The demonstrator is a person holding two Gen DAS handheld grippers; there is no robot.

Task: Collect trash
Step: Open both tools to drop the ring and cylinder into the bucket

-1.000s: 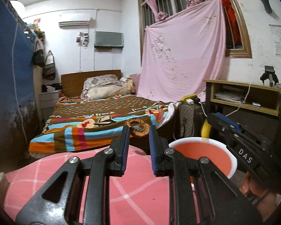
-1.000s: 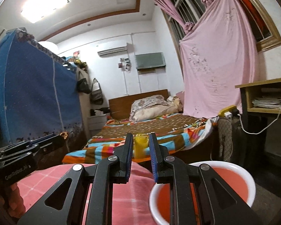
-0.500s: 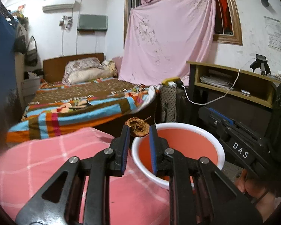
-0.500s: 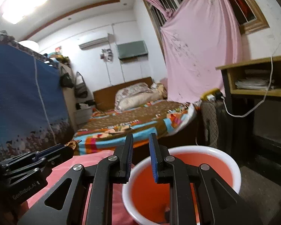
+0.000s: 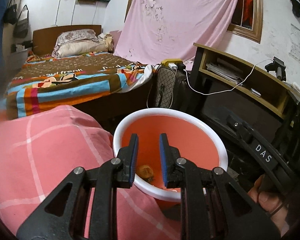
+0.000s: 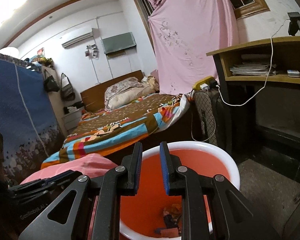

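A red trash bin with a white rim stands at the edge of a pink checked cloth. My left gripper is open and empty above the bin's mouth. A brown dried scrap lies at the bottom of the bin below it. In the right wrist view the same bin holds several scraps of trash. My right gripper hangs over the bin's near left rim, jaws a little apart, with nothing between them. The right gripper's body shows at the right of the left wrist view.
A bed with a striped blanket lies behind the bin. A quilted bag with a yellow power strip stands beside a wooden desk. A white cable hangs from the desk.
The left gripper moved right over the bin, tipped down and opened. The brown scrap it held at its tips now lies in the bin. The right gripper drifted lower over the bin.
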